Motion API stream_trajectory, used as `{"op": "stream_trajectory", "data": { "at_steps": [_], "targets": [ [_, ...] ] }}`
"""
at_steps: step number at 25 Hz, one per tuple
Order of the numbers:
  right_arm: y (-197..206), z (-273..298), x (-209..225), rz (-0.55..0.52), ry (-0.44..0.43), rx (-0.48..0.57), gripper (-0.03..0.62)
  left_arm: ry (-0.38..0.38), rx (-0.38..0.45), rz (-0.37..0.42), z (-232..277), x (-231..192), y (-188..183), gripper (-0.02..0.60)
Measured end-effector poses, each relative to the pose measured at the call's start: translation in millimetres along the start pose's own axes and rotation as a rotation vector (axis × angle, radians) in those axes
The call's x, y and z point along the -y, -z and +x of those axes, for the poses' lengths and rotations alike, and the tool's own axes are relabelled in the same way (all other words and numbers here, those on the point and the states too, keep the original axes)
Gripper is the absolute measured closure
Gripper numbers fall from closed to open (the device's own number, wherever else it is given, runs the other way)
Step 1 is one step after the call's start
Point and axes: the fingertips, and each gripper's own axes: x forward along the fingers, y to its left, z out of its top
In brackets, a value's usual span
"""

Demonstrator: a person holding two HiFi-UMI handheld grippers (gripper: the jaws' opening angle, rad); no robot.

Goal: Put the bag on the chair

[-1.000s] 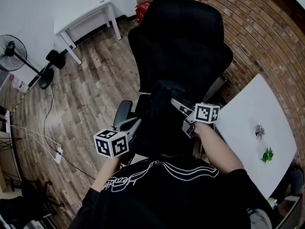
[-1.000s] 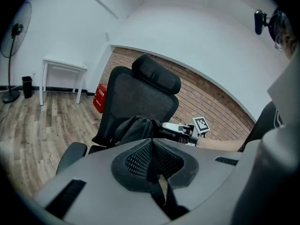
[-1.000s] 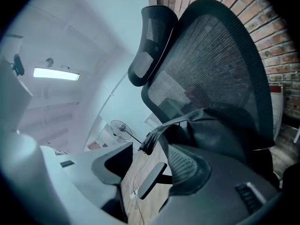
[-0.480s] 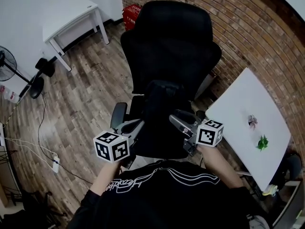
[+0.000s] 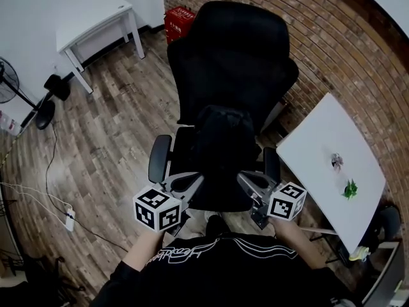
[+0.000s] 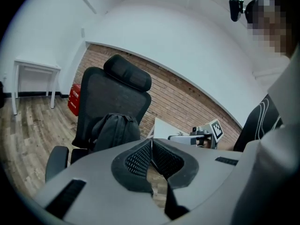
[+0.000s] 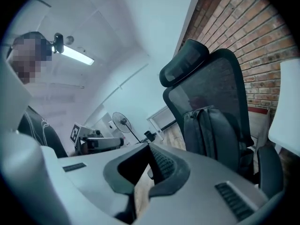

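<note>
A black backpack (image 5: 220, 147) stands upright on the seat of the black office chair (image 5: 233, 56), leaning on its backrest. Neither gripper touches it. My left gripper (image 5: 197, 180) is near the seat's front left corner, and its jaws are shut with nothing between them. My right gripper (image 5: 245, 179) is at the seat's front right corner, also shut and empty. The left gripper view shows the backpack (image 6: 115, 130) on the chair (image 6: 108, 95) beyond the left gripper (image 6: 151, 142). The right gripper view shows the backpack (image 7: 211, 130) and chair (image 7: 211, 74) beyond the right gripper (image 7: 150, 147).
A white table (image 5: 319, 152) stands close on the right of the chair, carrying a small green item (image 5: 349, 188). A brick wall (image 5: 345, 50) runs behind. A white desk (image 5: 96, 18), a red crate (image 5: 180, 15) and a cable with a power strip (image 5: 69, 219) are at the left.
Both grippers have drawn back from the backpack toward the person. The right gripper's jaws have closed. The backpack stays on the seat.
</note>
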Motion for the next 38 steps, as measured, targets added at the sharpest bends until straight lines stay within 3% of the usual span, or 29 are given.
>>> {"op": "stream_trajectory", "data": {
  "at_steps": [6,15,29,38],
  "targets": [
    [-15.5,-3.2,-36.2,-0.063,-0.063,0.015,0.600,0.050,0.016,0.033,-9.2,21.2,-10.7,0.548],
    [-25.1,-4.3,-70.4,-0.160,-0.048,0.035,0.600,0.061,0.037,0.100,-30.5,43.4,-26.8,0.548],
    [-3.7,-8.8,-110.7,-0.175,-0.022,0.049,0.600,0.084,0.082,0.107,-68.3,52.6,-15.2,0.548],
    [15.7,-25.2,-121.1,-0.144,0.023,0.073,0.600,0.135,0.043,0.108,-73.1,67.5,3.0,0.548]
  ]
}}
